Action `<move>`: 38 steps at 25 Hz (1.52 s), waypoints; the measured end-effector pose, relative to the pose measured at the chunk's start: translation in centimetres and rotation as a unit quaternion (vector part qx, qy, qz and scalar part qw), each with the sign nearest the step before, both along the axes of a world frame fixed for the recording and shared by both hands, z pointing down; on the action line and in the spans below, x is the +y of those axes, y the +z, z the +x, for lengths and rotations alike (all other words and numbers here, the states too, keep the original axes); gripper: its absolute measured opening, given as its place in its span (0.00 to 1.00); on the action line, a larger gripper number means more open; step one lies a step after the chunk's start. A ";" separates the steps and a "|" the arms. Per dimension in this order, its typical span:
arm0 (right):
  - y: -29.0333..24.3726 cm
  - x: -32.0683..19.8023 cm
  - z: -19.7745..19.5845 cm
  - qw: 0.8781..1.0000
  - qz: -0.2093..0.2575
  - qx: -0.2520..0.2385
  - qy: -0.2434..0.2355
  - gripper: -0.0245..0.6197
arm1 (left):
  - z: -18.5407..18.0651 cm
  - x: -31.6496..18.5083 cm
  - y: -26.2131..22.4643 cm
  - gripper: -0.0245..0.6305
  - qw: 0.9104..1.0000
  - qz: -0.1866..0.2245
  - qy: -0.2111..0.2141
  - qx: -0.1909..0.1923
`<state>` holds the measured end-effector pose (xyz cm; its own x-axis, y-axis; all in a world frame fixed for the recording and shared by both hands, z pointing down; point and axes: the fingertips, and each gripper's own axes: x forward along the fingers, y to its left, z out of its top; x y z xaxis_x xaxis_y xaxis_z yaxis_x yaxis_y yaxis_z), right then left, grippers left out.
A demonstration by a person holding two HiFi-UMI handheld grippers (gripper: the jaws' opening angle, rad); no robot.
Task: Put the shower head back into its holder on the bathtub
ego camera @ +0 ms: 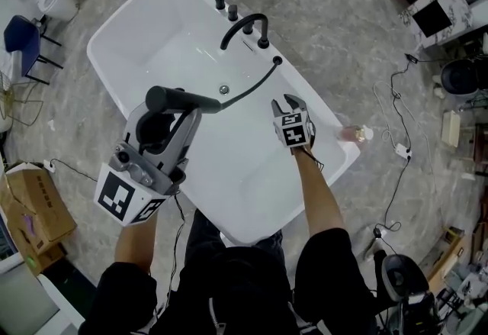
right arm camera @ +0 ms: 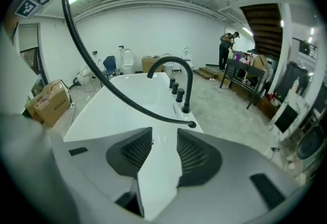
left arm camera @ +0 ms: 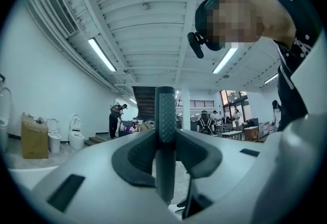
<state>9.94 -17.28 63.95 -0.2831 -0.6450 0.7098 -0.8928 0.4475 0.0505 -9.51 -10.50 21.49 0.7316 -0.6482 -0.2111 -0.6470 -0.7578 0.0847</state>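
The white bathtub (ego camera: 114, 28) fills the middle of the head view. A black hose (ego camera: 252, 88) runs from the holder (ego camera: 277, 60) on its rim at 1 o'clock, beside the faucet (ego camera: 245, 27), down to the shower head (ego camera: 179, 100) at 9 o'clock. The left gripper (ego camera: 169, 108) is clamped across the head's ribbed handle, well clear of the holder. The right gripper (ego camera: 287, 103) hangs over the 3 o'clock rim, jaws apart, nothing between them.

Likely risks: held crosswise, the head could swivel in the pads, and slack hose that does not feed back down the holder could kink or snag the faucet, leaving the head unseated.

No brand is readable; the grippers bear only square markers, and the print on the cardboard box (ego camera: 34, 207) is too small to read
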 end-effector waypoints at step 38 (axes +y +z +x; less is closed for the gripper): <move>0.9 11.7 5.3 0.989 -0.022 -0.104 0.104 0.23 | 13.3 -12.7 8.9 0.24 0.996 -0.016 0.036 -0.080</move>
